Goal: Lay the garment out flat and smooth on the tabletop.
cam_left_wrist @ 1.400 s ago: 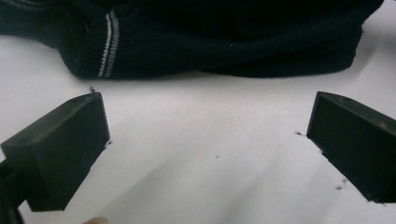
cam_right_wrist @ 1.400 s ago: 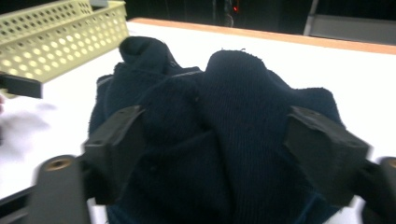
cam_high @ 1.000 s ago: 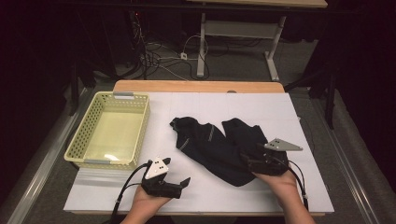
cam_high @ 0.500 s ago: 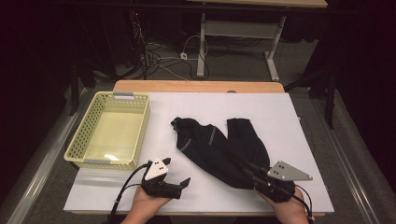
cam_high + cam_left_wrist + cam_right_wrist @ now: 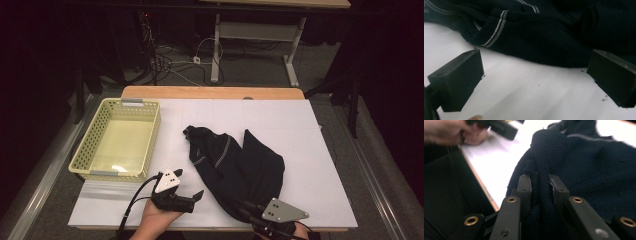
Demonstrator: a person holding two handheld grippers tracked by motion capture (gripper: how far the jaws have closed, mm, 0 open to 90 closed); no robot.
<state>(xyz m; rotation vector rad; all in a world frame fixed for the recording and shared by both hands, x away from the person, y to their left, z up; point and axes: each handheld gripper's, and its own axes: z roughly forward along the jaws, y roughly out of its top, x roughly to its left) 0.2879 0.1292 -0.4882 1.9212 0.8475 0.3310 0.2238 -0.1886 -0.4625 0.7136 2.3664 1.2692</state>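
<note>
Lying crumpled on the white table point(image 5: 310, 165), the dark garment point(image 5: 235, 165) is a soft ribbed knit, navy to black, with thin pale stripes along a cuff or hem that the left gripper view shows clearly point(image 5: 496, 30). Its shape is irregular: one lobe reaches toward the basket point(image 5: 117, 140), another peaks near the table's middle, and the bulk trails down to the near edge. That basket is pale yellow plastic with perforated walls and grey handles, rectangular, standing at the table's left side, well apart from the cloth.

Folds hide which part of the garment is sleeve and which is body. The right hand is cut off by the bottom edge of the high view, and the dark fabric swallows the outline of the jaws there. The background floor with its cables is dim.

The right gripper point(image 5: 540, 187) has just been closing, and its jaws now stand narrow, pinching a raised fold of the knit between the pads at the garment's near edge; in the high view it sits at the table's front edge point(image 5: 252, 212) under its grey plate. The left gripper point(image 5: 534, 75) has its jaws wide apart with bare white tabletop between them, nothing held, the garment's hem just beyond the tips; from above it rests near the front edge point(image 5: 195, 197), just beside the cloth.
</note>
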